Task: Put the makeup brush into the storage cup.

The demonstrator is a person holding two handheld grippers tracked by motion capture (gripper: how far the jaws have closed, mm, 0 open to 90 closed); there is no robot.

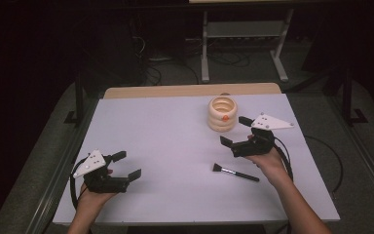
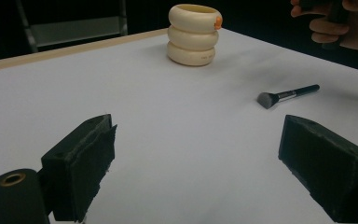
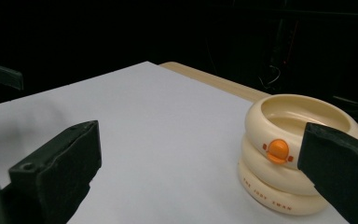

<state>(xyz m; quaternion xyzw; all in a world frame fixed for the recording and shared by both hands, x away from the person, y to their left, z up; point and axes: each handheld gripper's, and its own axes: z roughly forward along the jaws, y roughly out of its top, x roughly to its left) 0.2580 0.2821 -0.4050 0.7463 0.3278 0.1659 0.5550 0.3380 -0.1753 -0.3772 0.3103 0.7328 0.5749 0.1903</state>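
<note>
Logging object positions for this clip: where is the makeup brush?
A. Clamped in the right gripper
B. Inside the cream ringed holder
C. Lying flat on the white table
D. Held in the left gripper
C: the makeup brush lies flat on the white table, apart from both open grippers.

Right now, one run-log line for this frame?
left gripper: open, empty, near edge | right gripper: open, empty, beside cream ringed holder | makeup brush: flat on table, untouched

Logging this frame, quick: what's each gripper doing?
Left gripper: jaws open, holding nothing.
Right gripper: jaws open, holding nothing, beside the cream holder.
</note>
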